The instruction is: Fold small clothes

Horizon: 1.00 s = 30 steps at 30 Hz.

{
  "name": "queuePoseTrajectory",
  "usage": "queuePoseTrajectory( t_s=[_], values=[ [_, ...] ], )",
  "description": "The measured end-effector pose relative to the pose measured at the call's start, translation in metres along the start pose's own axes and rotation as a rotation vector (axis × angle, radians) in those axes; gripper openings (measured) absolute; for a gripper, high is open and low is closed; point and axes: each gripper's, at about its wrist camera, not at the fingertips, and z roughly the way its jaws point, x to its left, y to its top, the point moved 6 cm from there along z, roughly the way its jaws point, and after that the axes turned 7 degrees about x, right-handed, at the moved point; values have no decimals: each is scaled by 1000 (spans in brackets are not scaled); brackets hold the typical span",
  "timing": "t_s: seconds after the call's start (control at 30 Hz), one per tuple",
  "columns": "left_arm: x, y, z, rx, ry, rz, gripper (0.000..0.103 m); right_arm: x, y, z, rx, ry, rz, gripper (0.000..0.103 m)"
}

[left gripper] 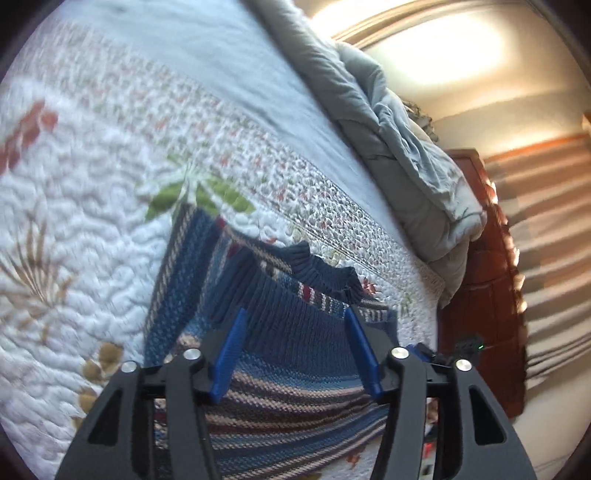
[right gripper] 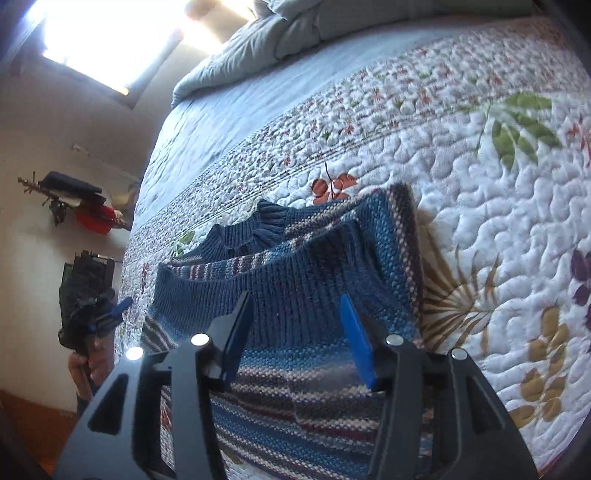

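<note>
We are hovering both tools low over a striped blue knit sweater (right gripper: 295, 280) that is lying on the quilt (right gripper: 498, 229) of the bed. The left gripper (left gripper: 297, 321) is standing with its blue pads apart over the ribbed hem band, nothing pinched between them. The right gripper (right gripper: 297, 302) is likewise spread over that band, empty. The hem appears folded up toward the collar (left gripper: 317, 269), so we judge one fold to be laid. To finish it well we should be keeping both tools level with each other and pressing the band flat, squaring its edge across the chest — not dragging the loose knit. The sweater is sitting in the quilt's white floral part, short of the plain blue strip, with the rumpled grey duvet (right gripper: 280, 33) beyond at the far edge. We are seeing no label or writing.
</note>
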Motion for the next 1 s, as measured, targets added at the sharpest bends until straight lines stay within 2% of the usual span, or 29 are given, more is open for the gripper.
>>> queuePoseTrajectory(
  t_s=[0.17, 0.33, 0.4, 0.57, 0.67, 0.7, 0.73, 0.77, 0.8, 0.87, 0.9, 0.93, 1.0],
  values=[
    [1, 12, 17, 60, 126, 84, 62, -9, 8, -9, 3, -22, -5, 50],
    [18, 17, 59, 171, 219, 111, 62, -23, 16, 1, 22, -48, 4, 50],
    [24, 15, 72, 210, 235, 111, 62, -29, 19, 6, 24, -64, 8, 50],
    [23, 14, 80, 245, 245, 143, 65, -38, 25, 23, 40, -79, 3, 50],
    [25, 14, 79, 251, 224, 138, 63, -36, 26, 33, 56, -67, -13, 50],
    [25, 14, 79, 250, 224, 135, 59, -34, 26, 35, 65, -65, -22, 50],
    [26, 15, 78, 245, 234, 137, 49, -32, 25, 37, 73, -62, -31, 49],
    [26, 15, 77, 244, 242, 142, 47, -30, 23, 39, 81, -59, -37, 43],
    [26, 14, 76, 241, 248, 153, 40, -28, 20, 41, 90, -62, -50, 38],
    [25, 12, 74, 236, 245, 163, 25, -25, 17, 43, 90, -99, -71, 23],
    [25, 10, 74, 232, 253, 169, 17, -25, 16, 42, 83, -106, -72, 19],
    [26, 10, 74, 226, 262, 173, 12, -26, 15, 40, 72, -110, -69, 13],
    [24, 7, 73, 210, 283, 192, 10, -25, 13, 36, 58, -111, -69, 11]
  ],
)
